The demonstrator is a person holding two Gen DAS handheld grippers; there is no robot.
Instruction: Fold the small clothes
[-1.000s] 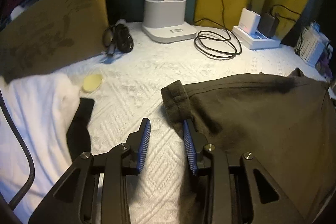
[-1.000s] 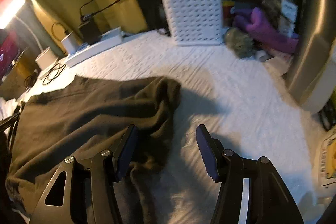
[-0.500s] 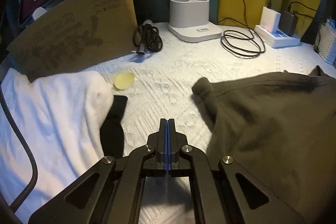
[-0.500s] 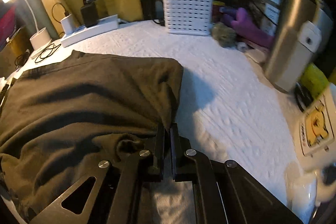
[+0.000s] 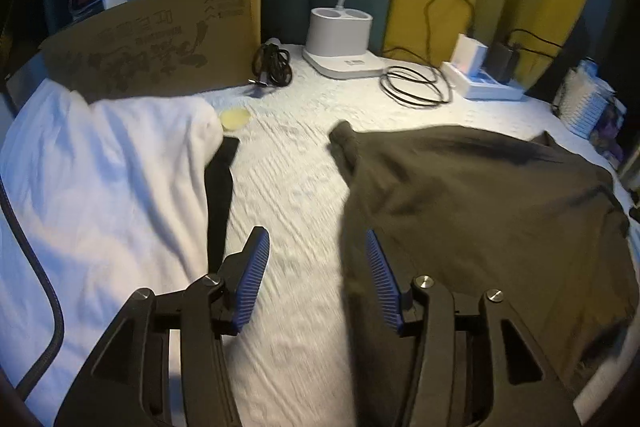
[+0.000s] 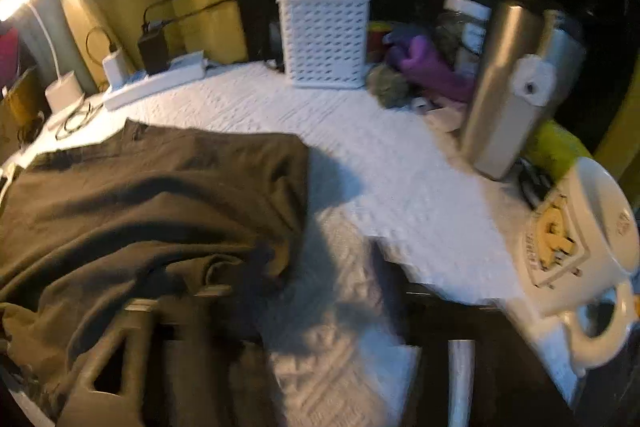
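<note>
A dark olive garment (image 5: 480, 207) lies spread on the white quilted cover, with a sleeve end pointing to the far left. My left gripper (image 5: 316, 243) hovers over its left edge. Its jaws are opening and only bare cover shows between the blue pads (image 5: 256, 267). In the right wrist view the same garment (image 6: 140, 195) fills the left half, rumpled near the camera. My right gripper (image 6: 320, 267) is blurred beside the garment's right edge. Its jaws are also opening, with white cover between them and no cloth gripped.
A white cloth (image 5: 100, 187) and a black strip (image 5: 218, 195) lie at left before a cardboard box (image 5: 160, 43). At the back stand a lamp base (image 5: 340, 39), coiled cables (image 5: 416, 87) and a power strip (image 5: 484, 83). At right stand a white basket (image 6: 324, 39), a steel flask (image 6: 504, 87) and a mug (image 6: 580, 239).
Both grippers went from open to shut half a second ago and now stand open again. Both views have drawn back from the garment, and the right gripper has left its edge.
</note>
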